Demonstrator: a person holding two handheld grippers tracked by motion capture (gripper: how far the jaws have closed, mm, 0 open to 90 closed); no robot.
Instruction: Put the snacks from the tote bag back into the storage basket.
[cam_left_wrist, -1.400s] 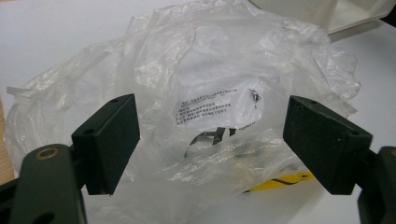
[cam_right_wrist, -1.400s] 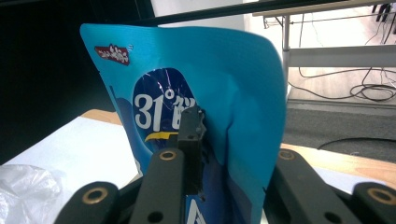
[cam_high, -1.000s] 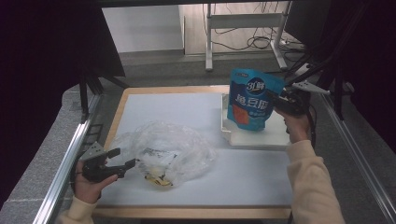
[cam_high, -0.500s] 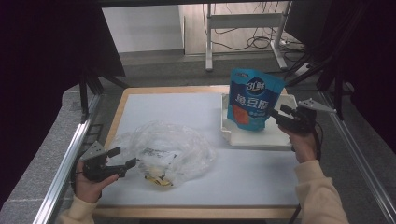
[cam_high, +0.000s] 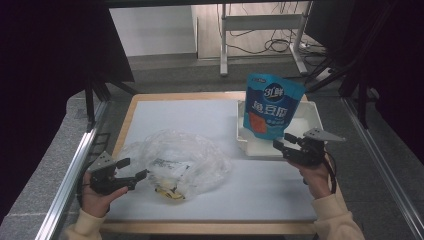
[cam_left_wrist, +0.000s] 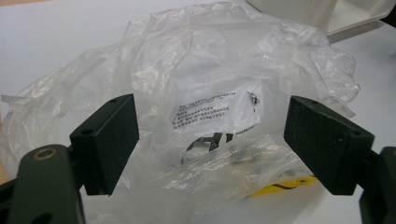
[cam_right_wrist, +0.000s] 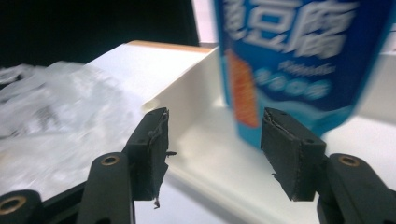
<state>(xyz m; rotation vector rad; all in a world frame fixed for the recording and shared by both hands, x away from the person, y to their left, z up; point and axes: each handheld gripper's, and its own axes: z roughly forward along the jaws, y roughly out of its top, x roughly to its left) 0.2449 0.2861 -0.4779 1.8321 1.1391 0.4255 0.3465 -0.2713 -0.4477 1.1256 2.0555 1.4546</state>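
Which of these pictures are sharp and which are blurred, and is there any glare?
Right gripper view: the blue pouch and the white tray are smeared by blur, though the jaws are sharp. Left gripper view: sharp, with soft glare on the clear plastic bag. High view: evenly lit table, dark surroundings.

The blue pouch (cam_high: 270, 107), standing at the 1 o'clock part of the table, bore white print on its face: the characters "鲜" after a "3" near the top in the high view, and large characters "豆腐" below. In the right gripper view, "豆腐" stood on the blue pouch (cam_right_wrist: 299, 56) above blurred, unreadable small print. The clear plastic bag (cam_left_wrist: 201, 107), at 7 o'clock, carried several lines of small black print, too fine to read.
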